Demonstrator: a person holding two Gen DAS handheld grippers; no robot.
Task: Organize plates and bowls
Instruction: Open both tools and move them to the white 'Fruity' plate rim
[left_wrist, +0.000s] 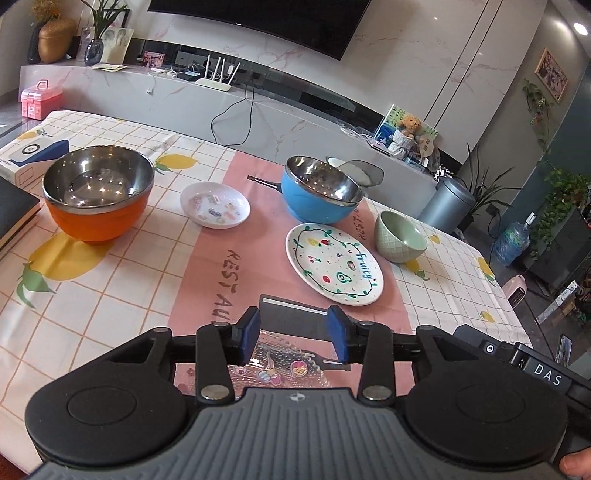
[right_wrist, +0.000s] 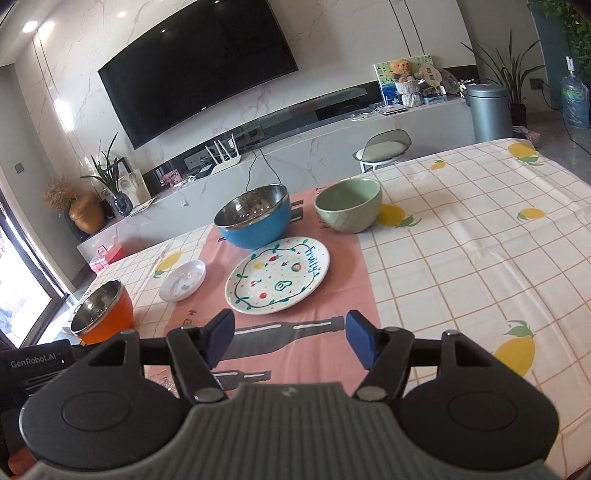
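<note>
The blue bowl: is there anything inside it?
The blue bowl shows a bare shiny steel lining, nothing visible inside. Its near wall hides part of the bottom, so something small and flat there cannot be ruled out.

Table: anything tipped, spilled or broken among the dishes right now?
Nothing stands out. The orange bowl, blue bowl, green bowl, small dish and fruit plate all sit upright, apart and empty, with no spill on the tablecloth.

You see three bowls: orange (left_wrist: 96, 195), blue (left_wrist: 320, 192), green (left_wrist: 400, 236); three plates: fruit-patterned (left_wrist: 334, 264), small white (left_wrist: 214, 205), clear glass (left_wrist: 280, 363).
</note>
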